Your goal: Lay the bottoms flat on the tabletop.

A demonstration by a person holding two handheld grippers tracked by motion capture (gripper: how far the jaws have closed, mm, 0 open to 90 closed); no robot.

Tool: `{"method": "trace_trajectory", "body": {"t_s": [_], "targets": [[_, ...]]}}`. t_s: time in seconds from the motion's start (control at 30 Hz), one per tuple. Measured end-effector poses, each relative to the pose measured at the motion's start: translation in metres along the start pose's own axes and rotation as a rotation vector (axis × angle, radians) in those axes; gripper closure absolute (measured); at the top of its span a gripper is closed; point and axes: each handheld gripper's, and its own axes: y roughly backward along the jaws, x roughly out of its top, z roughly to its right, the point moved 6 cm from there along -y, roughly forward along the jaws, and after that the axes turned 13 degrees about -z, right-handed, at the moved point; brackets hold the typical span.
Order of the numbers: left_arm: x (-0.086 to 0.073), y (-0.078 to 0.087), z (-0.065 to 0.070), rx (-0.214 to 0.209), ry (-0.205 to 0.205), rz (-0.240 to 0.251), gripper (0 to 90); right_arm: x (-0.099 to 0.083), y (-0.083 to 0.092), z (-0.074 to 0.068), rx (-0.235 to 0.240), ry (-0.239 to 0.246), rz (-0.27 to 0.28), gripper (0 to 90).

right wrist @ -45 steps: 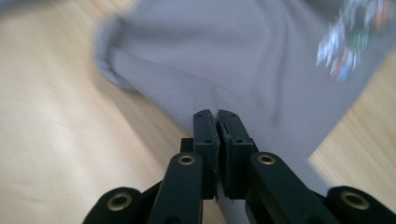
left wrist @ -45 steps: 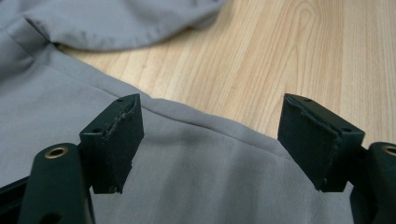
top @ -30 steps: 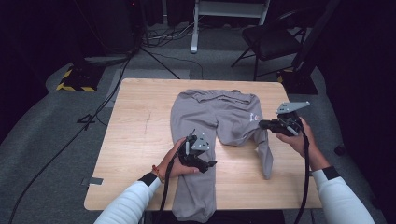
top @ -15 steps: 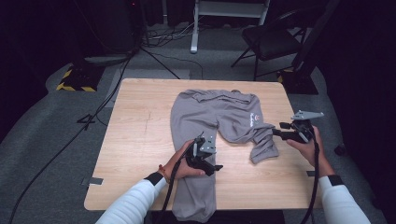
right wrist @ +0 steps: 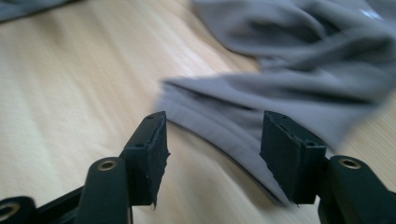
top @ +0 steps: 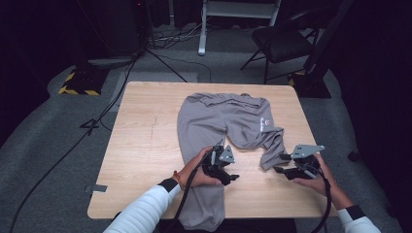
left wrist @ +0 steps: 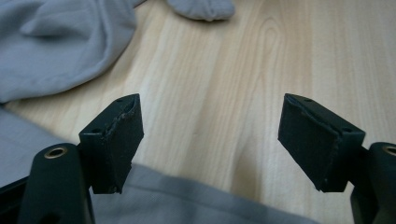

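Two hand-held grippers in my hands, both holding nothing. My right hand-held gripper has jaws that have just been opening; in its own view the folded leg cuff lies on the wood just ahead of them, pads not pressing it. My left hand-held gripper has its jaws spread wide over the other leg, bare wood between them. The grey trousers lie flat mid-tabletop, waistband far side, right leg bunched up.

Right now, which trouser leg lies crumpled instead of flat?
The leg by the right gripper: bunched and folded. The other leg runs straight off the table edge.
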Motion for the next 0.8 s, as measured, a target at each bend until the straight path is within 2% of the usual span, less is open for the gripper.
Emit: {"method": "trace_trajectory", "body": {"t_s": [0.03,0.07,0.1,0.17,0.23,0.27,0.33,0.4,0.43,0.5,0.53,0.6,0.63,0.67,0.7,0.77,0.8], "targets": [[-0.003,0.001,-0.003,0.010,0.009,-0.002,22.5,0.005,-0.004,-0.006,0.003,0.017,0.000,41.1],[-0.009,0.003,-0.007,0.042,0.010,-0.021,22.3,0.008,-0.008,-0.011,0.009,0.032,-0.011,40.6],[-0.014,0.005,-0.011,0.055,0.022,-0.028,21.9,0.011,-0.015,-0.013,0.005,0.043,-0.032,39.9],[-0.023,0.010,-0.017,0.048,0.062,-0.019,21.7,0.014,-0.024,-0.014,0.003,0.044,-0.050,41.5],[-0.033,0.016,-0.024,0.062,0.090,-0.013,21.6,0.015,-0.032,-0.009,-0.009,0.027,-0.070,43.5],[-0.039,0.018,-0.027,0.069,0.106,-0.018,21.7,0.014,-0.035,-0.008,-0.004,0.024,-0.081,47.0],[-0.048,0.019,-0.032,0.098,0.103,-0.052,21.4,0.013,-0.037,-0.005,0.004,0.007,-0.078,54.0],[-0.058,0.019,-0.038,0.088,0.141,-0.072,21.3,0.013,-0.036,-0.004,-0.016,0.014,-0.080,66.3],[-0.062,0.019,-0.040,0.085,0.150,-0.079,21.4,0.013,-0.035,-0.004,-0.033,0.019,-0.078,81.9],[-0.069,0.018,-0.044,0.076,0.178,-0.089,21.4,0.014,-0.032,-0.004,-0.041,0.016,-0.073,83.2],[-0.072,0.017,-0.045,0.065,0.193,-0.086,21.4,0.016,-0.027,-0.003,-0.038,0.012,-0.054,84.0],[-0.076,0.016,-0.047,0.067,0.197,-0.106,21.8,0.025,-0.005,-0.005,-0.008,-0.005,0.031,84.3],[-0.078,0.014,-0.049,0.069,0.196,-0.121,21.9,0.030,0.011,-0.005,-0.018,-0.004,0.076,84.4],[-0.078,0.013,-0.050,0.062,0.206,-0.110,21.3,0.037,0.034,-0.004,-0.030,-0.019,0.142,84.4],[-0.078,0.013,-0.051,0.058,0.211,-0.108,21.1,0.041,0.049,-0.003,-0.033,-0.039,0.182,84.3],[-0.077,0.013,-0.050,0.066,0.202,-0.111,21.3,0.044,0.088,0.004,-0.078,-0.095,0.276,84.2],[-0.077,0.013,-0.049,0.066,0.201,-0.116,21.8,0.041,0.108,0.009,-0.120,-0.131,0.307,84.0]]}}
